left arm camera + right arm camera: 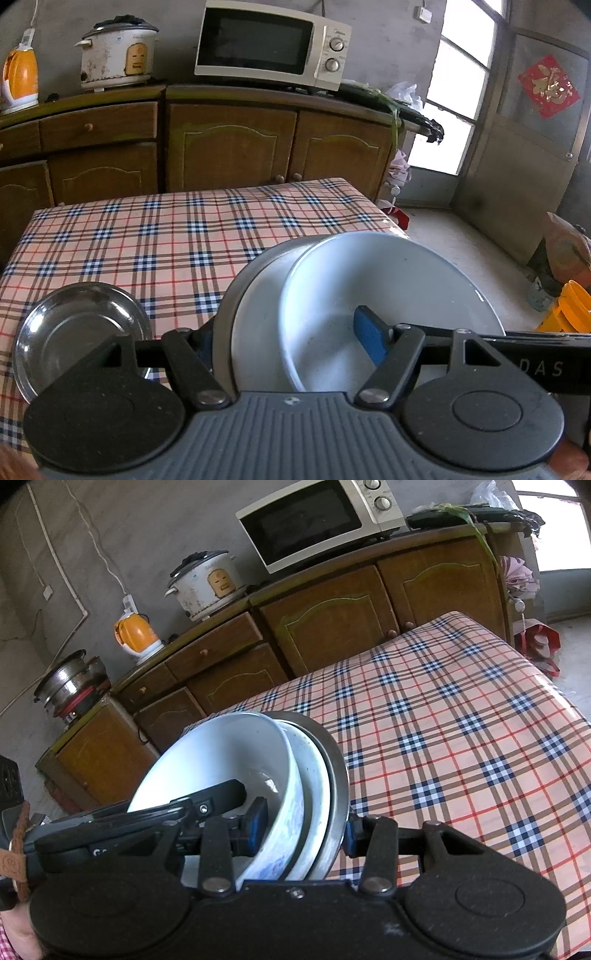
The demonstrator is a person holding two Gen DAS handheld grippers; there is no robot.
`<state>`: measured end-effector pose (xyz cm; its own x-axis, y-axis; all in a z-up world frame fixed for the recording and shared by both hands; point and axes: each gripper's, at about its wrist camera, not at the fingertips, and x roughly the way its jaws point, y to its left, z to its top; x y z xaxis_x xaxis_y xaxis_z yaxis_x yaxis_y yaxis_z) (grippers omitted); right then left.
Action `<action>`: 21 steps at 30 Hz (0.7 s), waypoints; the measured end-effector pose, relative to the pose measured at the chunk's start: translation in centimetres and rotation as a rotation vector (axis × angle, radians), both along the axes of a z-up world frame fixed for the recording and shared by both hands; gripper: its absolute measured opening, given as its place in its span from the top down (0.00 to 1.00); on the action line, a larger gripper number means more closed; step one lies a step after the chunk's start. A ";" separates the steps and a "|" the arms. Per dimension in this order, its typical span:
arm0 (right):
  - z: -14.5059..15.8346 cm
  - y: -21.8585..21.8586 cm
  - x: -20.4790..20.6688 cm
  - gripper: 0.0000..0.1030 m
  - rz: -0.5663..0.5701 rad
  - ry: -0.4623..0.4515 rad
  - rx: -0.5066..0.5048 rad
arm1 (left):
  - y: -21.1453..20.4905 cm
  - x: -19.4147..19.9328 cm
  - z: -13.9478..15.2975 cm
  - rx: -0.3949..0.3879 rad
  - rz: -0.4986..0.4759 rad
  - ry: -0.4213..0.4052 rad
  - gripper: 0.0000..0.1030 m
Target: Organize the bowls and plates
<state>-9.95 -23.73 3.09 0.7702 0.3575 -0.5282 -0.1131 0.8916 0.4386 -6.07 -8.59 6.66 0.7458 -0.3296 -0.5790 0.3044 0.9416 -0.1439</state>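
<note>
Both grippers, left [291, 343] and right [306, 825], clamp opposite rims of the stack [369, 295], carrying it level above the table [166, 236] at frame centre.

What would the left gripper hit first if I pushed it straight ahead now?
Nothing new: the left gripper already clamps the stacked bowls. Beyond them lies bare checked tablecloth, then the cabinet; depth is uncertain.
</note>
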 end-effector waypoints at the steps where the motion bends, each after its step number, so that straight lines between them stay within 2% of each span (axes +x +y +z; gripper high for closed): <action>1: 0.0 0.2 0.0 0.51 0.003 -0.001 -0.001 | 0.2 0.0 0.0 -0.001 0.003 0.000 0.28; 21: -0.8 2.7 1.1 0.51 0.051 0.015 -0.011 | 2.6 0.1 -0.7 -0.011 0.052 0.015 0.28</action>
<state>-8.89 -21.08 2.32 0.7433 0.3901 -0.5434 -0.1516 0.8894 0.4312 -6.00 -5.94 5.92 0.7533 -0.2973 -0.5866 0.2533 0.9543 -0.1584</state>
